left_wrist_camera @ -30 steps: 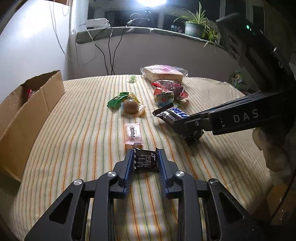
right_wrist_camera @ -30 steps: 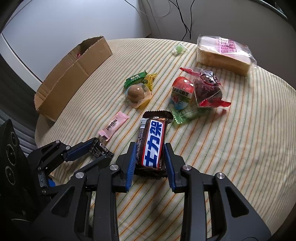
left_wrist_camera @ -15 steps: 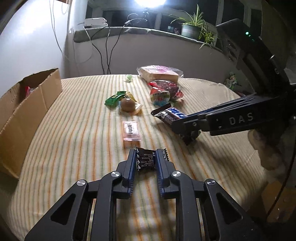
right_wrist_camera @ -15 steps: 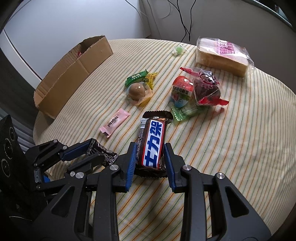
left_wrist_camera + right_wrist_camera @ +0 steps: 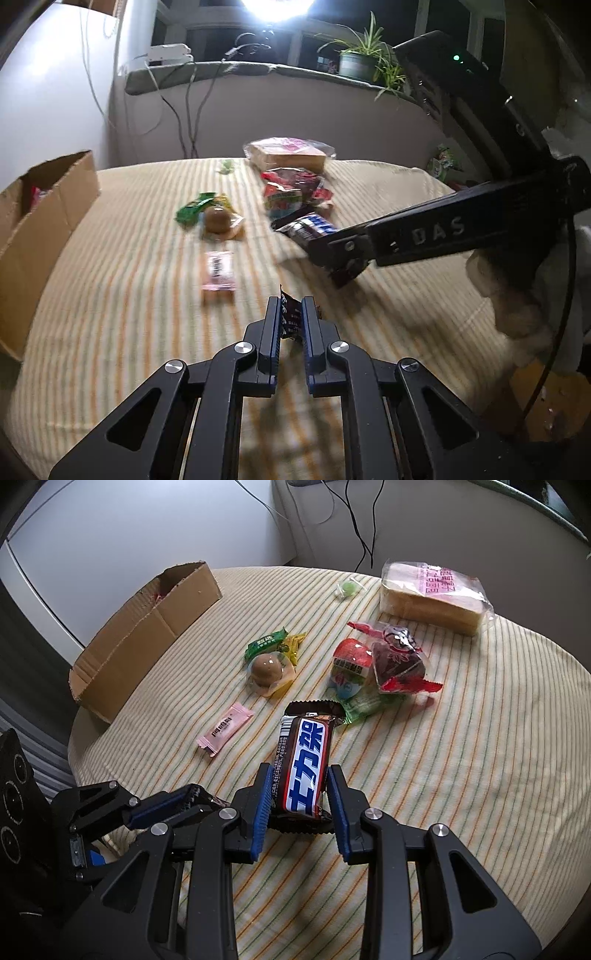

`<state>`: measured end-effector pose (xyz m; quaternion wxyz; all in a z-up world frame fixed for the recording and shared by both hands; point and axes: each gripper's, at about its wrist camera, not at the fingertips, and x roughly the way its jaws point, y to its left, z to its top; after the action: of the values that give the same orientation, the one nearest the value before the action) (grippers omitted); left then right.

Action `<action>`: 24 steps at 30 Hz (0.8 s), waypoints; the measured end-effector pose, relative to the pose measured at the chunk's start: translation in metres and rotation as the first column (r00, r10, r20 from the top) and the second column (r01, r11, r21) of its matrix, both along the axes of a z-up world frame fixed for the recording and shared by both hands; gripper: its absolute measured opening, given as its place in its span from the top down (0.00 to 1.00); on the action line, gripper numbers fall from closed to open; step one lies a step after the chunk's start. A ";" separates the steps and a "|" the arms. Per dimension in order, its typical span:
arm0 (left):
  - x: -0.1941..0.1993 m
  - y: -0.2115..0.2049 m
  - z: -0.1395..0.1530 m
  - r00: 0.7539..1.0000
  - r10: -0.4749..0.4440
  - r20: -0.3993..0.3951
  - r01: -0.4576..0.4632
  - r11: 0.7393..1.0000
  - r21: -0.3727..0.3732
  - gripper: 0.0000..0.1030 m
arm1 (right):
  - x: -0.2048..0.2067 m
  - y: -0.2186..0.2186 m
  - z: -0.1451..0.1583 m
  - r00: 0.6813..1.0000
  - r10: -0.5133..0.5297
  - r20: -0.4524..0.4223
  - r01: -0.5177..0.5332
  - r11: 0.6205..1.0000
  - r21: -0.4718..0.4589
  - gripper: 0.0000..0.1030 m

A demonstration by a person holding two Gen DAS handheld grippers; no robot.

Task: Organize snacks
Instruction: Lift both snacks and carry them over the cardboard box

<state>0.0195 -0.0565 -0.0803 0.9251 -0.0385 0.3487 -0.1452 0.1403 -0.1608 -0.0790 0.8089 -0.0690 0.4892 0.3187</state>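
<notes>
My left gripper (image 5: 291, 317) is shut on a small dark wrapped snack (image 5: 290, 319), held a little above the striped tablecloth (image 5: 129, 295). My right gripper (image 5: 301, 794) is shut on a brown and blue chocolate bar (image 5: 304, 760); it also shows in the left wrist view (image 5: 306, 229). An open cardboard box (image 5: 147, 631) stands at the table's left edge, also seen in the left wrist view (image 5: 40, 229). The left gripper shows at lower left of the right wrist view (image 5: 192, 799).
On the cloth lie a pink sachet (image 5: 225, 729), a brown jelly cup (image 5: 267, 670), a green candy bar (image 5: 266, 644), a red and white packet (image 5: 351, 666), a dark red packet (image 5: 397, 662), a bagged bread loaf (image 5: 432, 594) and a small green sweet (image 5: 347, 587).
My left gripper has closed tighter on the dark snack and lifted it up and back from the cloth. The right gripper still holds the chocolate bar in about the same place.
</notes>
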 end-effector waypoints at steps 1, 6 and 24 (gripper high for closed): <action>0.002 -0.003 -0.001 1.000 -0.006 -0.001 0.006 1.000 0.009 0.88 | 0.000 0.000 -0.001 1.000 -0.001 -0.002 0.001 1.000 0.000 0.70; 0.008 -0.016 -0.011 0.999 -0.027 -0.023 0.028 0.999 0.032 0.89 | -0.001 -0.001 -0.003 1.000 0.000 -0.008 0.000 1.000 0.006 0.70; 0.007 0.035 0.034 0.996 0.076 0.051 -0.074 0.997 -0.034 0.91 | 0.001 0.006 0.027 0.999 0.013 0.050 -0.015 0.999 0.042 0.70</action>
<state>0.0266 -0.0216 -0.0468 0.9380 -0.0626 0.3204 -0.1169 0.1414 -0.1548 -0.0518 0.8198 -0.0630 0.4617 0.3329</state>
